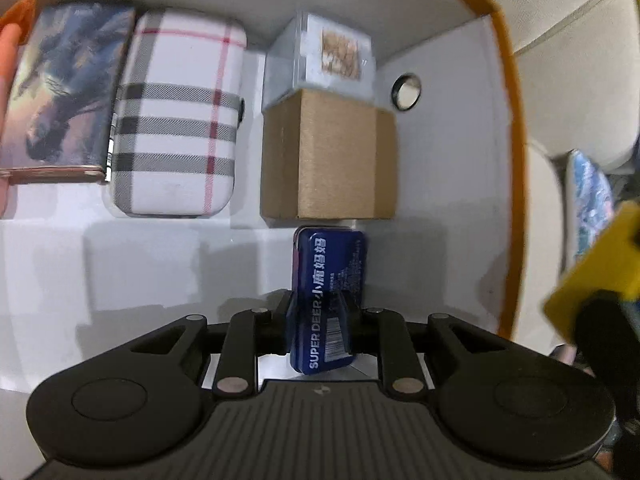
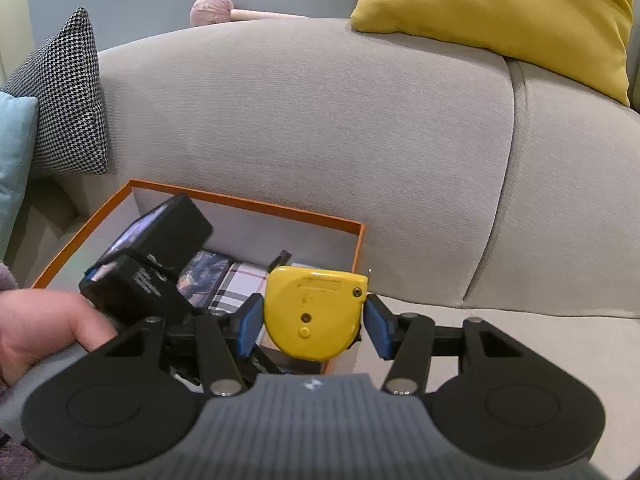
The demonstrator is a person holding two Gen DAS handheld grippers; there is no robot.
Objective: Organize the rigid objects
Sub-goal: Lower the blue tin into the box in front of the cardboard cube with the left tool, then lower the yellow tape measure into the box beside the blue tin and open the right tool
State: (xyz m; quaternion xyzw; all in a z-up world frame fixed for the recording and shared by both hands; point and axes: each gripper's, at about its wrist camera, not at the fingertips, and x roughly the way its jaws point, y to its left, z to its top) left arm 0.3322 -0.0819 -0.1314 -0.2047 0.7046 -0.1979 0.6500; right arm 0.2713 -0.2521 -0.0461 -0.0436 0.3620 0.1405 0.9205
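My left gripper (image 1: 318, 308) is shut on a blue "SUPER DEER" tin (image 1: 330, 276), held over the floor of the orange-rimmed box (image 1: 508, 128), just in front of a brown cardboard box (image 1: 328, 156). A clear plastic case (image 1: 320, 56), a plaid case (image 1: 176, 116), a horse-print case (image 1: 60, 92) and a metal ring (image 1: 406, 91) lie in the box. My right gripper (image 2: 313, 320) is shut on a yellow tape measure (image 2: 314, 312), held above the box's near right corner (image 2: 360, 236). The tape measure also shows at the right edge of the left wrist view (image 1: 600, 272).
The box sits on a grey sofa (image 2: 320, 120). A yellow cushion (image 2: 500, 4), a houndstooth cushion (image 2: 64, 92) and a teal cushion (image 2: 12, 152) lie on it. The left gripper's body (image 2: 148, 264) and a hand (image 2: 36, 328) are over the box. A patterned case (image 1: 588, 204) lies outside the box.
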